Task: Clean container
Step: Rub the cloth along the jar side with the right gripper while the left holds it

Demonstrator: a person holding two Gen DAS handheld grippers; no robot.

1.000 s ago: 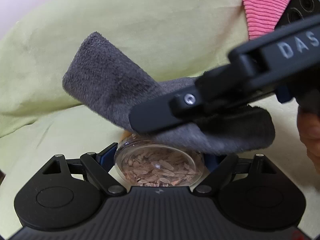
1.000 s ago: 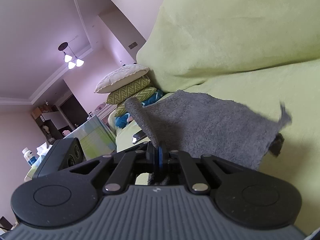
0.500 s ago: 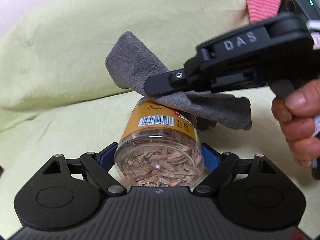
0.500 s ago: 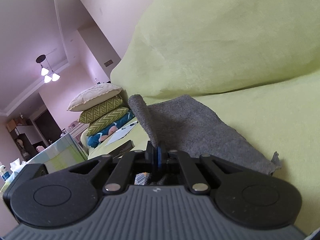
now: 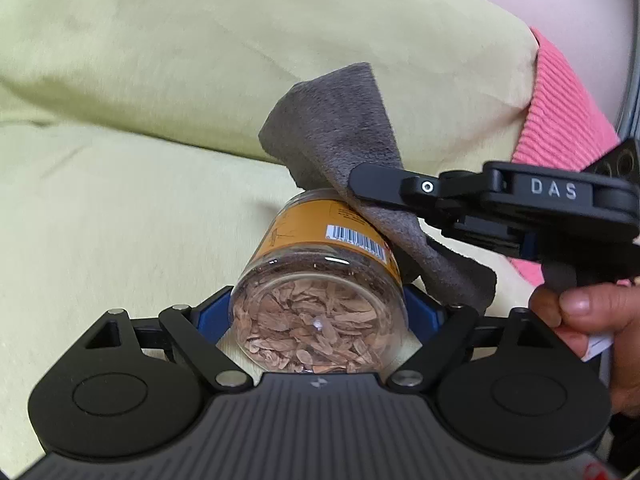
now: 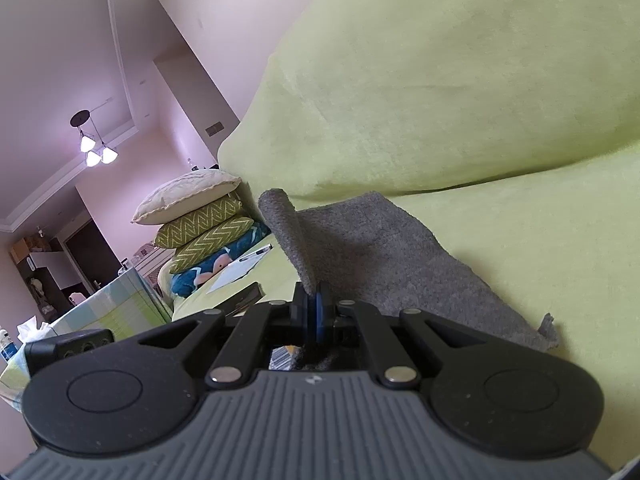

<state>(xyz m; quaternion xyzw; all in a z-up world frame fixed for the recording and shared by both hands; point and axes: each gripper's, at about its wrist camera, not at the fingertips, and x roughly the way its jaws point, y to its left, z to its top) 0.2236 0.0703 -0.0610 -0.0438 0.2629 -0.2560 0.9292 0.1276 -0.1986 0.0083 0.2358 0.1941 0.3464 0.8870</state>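
left tool (image 5: 320, 312): clamped on clear jar (image 5: 320, 300) of brown flakes, jar lying on its side, orange label up | right tool (image 6: 314, 312): pinched on grey cloth (image 5: 352, 152), cloth draped on jar's far end | below: yellow-green sofa (image 5: 140, 200)

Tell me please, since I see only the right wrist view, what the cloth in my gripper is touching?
Observer: The cloth drapes over a jar lying on its side.
Operator: Is anything holding that jar?
Observer: Yes, the left gripper grips it at its clear base end.
Operator: What is in it?
Observer: Brown seed-like pieces, under an orange label with a barcode.
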